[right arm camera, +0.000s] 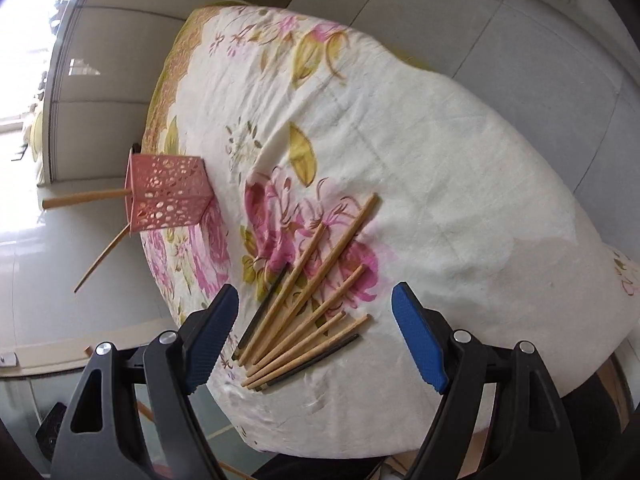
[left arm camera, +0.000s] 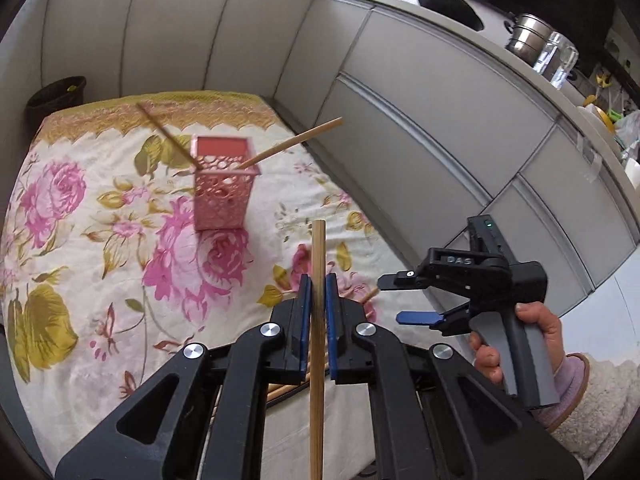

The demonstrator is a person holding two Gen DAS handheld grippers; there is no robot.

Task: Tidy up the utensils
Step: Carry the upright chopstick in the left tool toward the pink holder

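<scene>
A pink perforated holder (left arm camera: 222, 184) stands on the floral tablecloth with two wooden chopsticks (left arm camera: 292, 143) leaning out of it; it also shows in the right wrist view (right arm camera: 168, 196). My left gripper (left arm camera: 318, 292) is shut on one wooden chopstick (left arm camera: 318, 328), held upright above the cloth, short of the holder. My right gripper (right arm camera: 314, 320) is open and empty, hovering over a pile of several wooden and dark chopsticks (right arm camera: 304, 300) lying on the cloth. The right gripper also shows in the left wrist view (left arm camera: 400, 300), open, to the right.
The table (right arm camera: 440, 160) is covered by a white cloth with pink flowers. Grey cabinet fronts (left arm camera: 400, 100) run behind and to the right. A dark bin (left arm camera: 56, 98) stands at the far left. Pots and a pan (left arm camera: 448, 0) sit on the counter above.
</scene>
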